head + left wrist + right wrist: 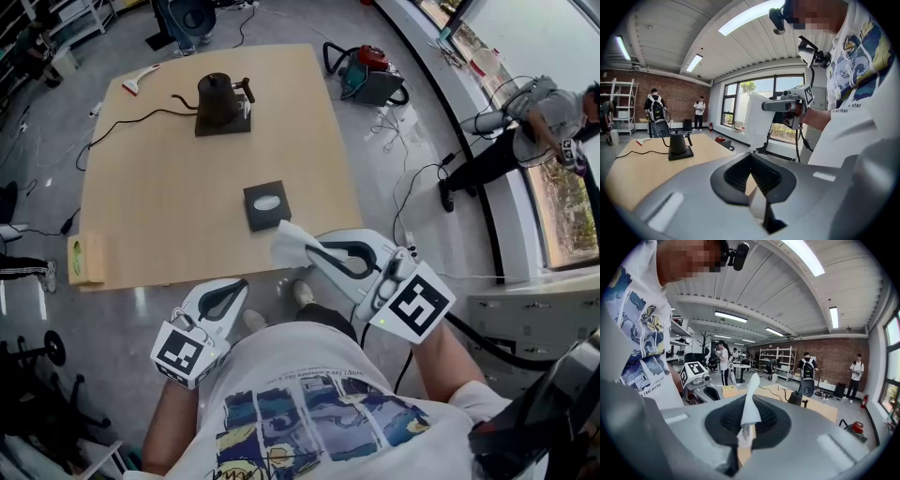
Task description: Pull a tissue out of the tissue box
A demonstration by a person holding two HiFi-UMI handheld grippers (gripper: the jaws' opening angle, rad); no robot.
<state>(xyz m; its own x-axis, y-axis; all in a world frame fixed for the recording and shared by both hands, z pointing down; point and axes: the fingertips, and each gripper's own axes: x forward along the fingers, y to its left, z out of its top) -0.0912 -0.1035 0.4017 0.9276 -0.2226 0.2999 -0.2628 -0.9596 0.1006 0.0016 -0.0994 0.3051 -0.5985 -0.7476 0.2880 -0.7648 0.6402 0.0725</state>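
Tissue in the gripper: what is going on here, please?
A person holds a gripper in each hand. The right gripper is shut on a white tissue, held up in the air near the black tissue box on the wooden table. The left gripper is shut and empty, near the table's edge.

A pale wooden table (159,206) stands on a glossy grey floor (281,19). Beyond the table's far end is a red brick wall (677,101), with a white shelving rack (783,357) in front of it. Right of the table, tall windows (736,103) admit daylight. Above the table, long strip lights (806,256) cross a white ribbed ceiling (768,291).
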